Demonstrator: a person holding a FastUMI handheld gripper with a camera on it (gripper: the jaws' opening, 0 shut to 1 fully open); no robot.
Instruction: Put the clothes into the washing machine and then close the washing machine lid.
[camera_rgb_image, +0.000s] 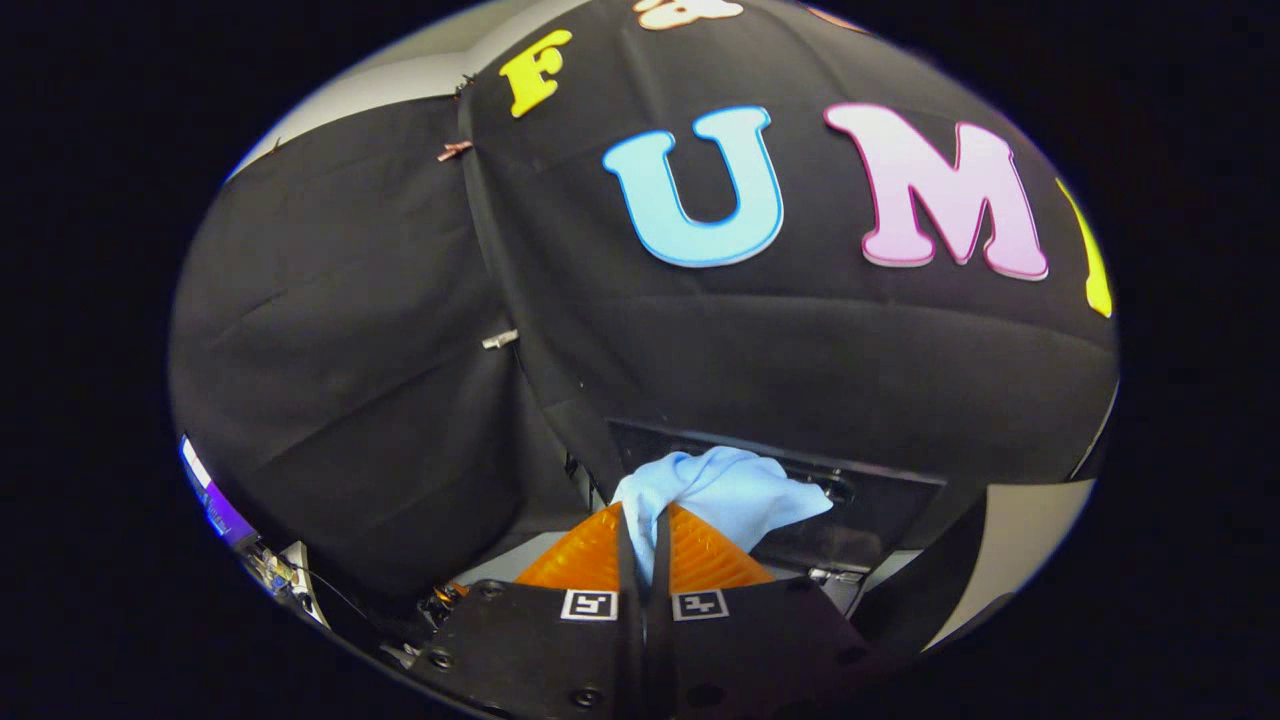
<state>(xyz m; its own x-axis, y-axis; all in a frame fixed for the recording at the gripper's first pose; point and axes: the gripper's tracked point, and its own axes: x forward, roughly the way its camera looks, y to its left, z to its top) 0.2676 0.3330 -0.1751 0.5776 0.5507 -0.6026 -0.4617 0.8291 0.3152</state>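
A light blue cloth (725, 492) bunches up just ahead of my fingers and hangs from them. My gripper (643, 530) is shut on it, with a strip of the fabric pinched in the narrow slit between the two fingers. Right behind the cloth lies the dark top of the washing machine (880, 500); whether its lid stands open I cannot tell from here. The cloth hides the middle of that dark panel.
The booth's black cloth wall (420, 330) rises close ahead and to the left. A pale surface (1030, 530) shows to the right of the machine. Cables and small hardware (275, 570) sit low on the left.
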